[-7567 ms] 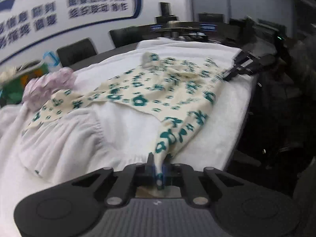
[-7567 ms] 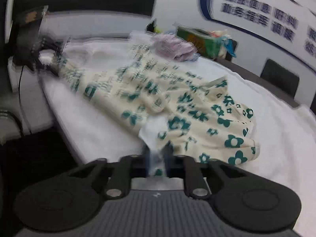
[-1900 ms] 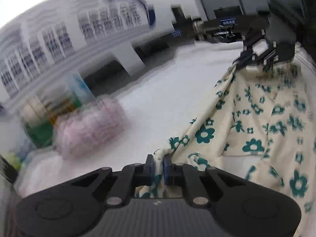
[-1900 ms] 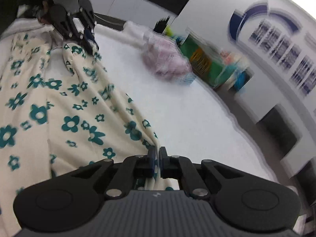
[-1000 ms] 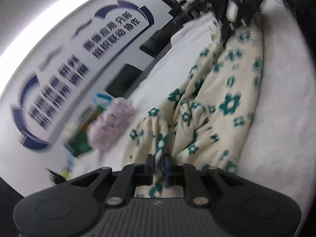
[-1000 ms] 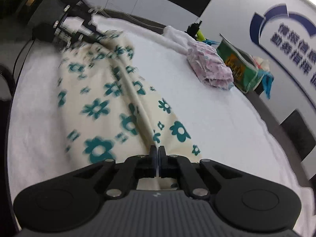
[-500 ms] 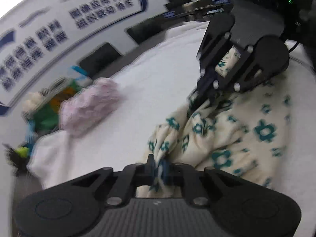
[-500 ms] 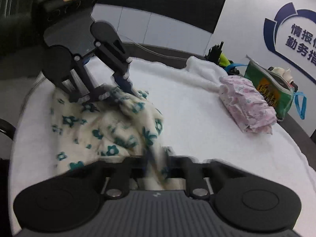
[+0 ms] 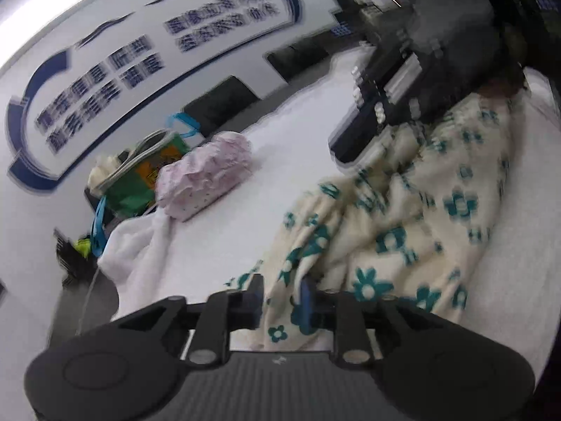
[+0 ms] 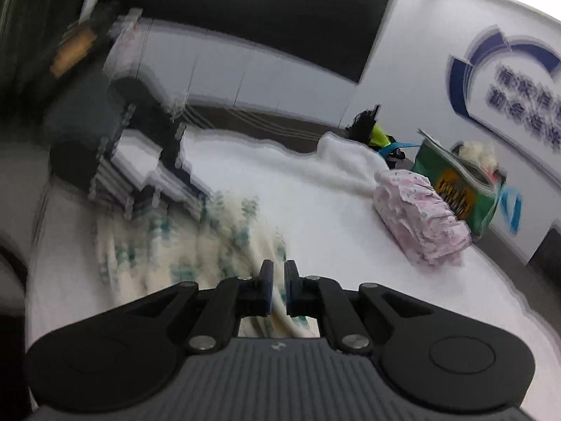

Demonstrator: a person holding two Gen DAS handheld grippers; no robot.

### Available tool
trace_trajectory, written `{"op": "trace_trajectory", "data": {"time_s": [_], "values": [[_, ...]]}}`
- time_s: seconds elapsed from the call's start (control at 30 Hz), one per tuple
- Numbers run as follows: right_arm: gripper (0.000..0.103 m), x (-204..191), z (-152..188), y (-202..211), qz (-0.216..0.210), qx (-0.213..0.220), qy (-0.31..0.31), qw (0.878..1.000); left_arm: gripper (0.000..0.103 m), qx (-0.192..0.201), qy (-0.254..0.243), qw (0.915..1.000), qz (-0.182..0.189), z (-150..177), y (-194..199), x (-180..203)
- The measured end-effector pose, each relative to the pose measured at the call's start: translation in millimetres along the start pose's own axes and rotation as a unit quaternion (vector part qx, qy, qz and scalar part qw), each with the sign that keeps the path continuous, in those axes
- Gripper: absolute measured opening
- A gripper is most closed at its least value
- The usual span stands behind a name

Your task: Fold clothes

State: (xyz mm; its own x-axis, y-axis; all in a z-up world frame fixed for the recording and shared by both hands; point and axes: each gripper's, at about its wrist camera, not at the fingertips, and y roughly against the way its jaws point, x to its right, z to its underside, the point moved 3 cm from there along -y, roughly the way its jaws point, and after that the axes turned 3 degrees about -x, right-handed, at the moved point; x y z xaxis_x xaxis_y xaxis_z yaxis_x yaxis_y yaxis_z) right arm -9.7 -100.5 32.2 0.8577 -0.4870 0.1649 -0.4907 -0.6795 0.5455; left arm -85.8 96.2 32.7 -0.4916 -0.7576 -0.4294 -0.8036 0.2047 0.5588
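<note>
Inspecting both wrist views, we find the cream garment with teal flowers (image 9: 403, 231) lying bunched on the white towel-covered bench (image 9: 291, 140), near its front edge. Both views are motion-blurred, so fine folds in the fabric cannot be read.

Left tool (image 9: 282, 298): its jaws stand apart with a clear gap, and a fold of the floral garment runs up between them. We cannot tell whether either pad presses the cloth — nothing is clamped.

Right tool (image 10: 277, 289): jaws stand narrowly apart, a slim gap showing between the blue-edged pads. The garment (image 10: 196, 245) lies beneath and ahead of them; cloth shows through the gap, not pinched.

From the right wrist view, the left tool (image 10: 168, 179) appears as a blurred dark shape over the garment's far end. From the left wrist view, the right tool (image 9: 371, 140) likewise sits at the garment's opposite end.

Other items on the bench:
- a folded pink garment (image 9: 203, 175), well apart from the floral one;
- a green bag (image 9: 140, 179) just behind it, touching or nearly so;
- a loose white cloth (image 10: 347, 161) at the bench's far corner.

A wall sign with blue lettering (image 9: 147, 59) stands behind the bench.
</note>
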Motion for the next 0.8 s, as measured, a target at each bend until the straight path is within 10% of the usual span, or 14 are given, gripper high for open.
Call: {"op": "trace_trajectory", "data": {"time_s": [0.13,0.27,0.37,0.43,0.5,0.8], "values": [[0.005,-27.5,5.0,-34.6,-0.002,-0.053,-0.005,0.999,0.03,0.06,0.162,0.9849,-0.013,-5.6,38.0,-16.2],[0.005,-34.4,11.7,-35.4,0.003,-0.073,-0.015,0.997,0.054,0.118,0.324,0.9385,0.009,-7.7,54.9,-19.7],[0.01,-28.1,4.1,-12.0,0.006,-0.059,-0.032,0.998,0.057,0.096,0.411,0.9057,-0.043,3.3,55.2,-23.7],[0.043,-22.3,-1.4,8.9,0.025,-0.026,-0.034,0.999,0.057,0.085,0.447,0.8873,-0.075,23.9,69.0,-23.9],[0.05,-16.0,-8.5,28.1,0.037,0.007,-0.032,0.999,0.057,0.075,0.477,0.8706,-0.094,46.8,87.1,-24.5],[0.061,-40.6,-53.0,-41.4,-0.035,-0.03,-0.002,0.999,0.059,0.01,0.522,0.8521,-0.037,78.2,101.7,0.0]]}}
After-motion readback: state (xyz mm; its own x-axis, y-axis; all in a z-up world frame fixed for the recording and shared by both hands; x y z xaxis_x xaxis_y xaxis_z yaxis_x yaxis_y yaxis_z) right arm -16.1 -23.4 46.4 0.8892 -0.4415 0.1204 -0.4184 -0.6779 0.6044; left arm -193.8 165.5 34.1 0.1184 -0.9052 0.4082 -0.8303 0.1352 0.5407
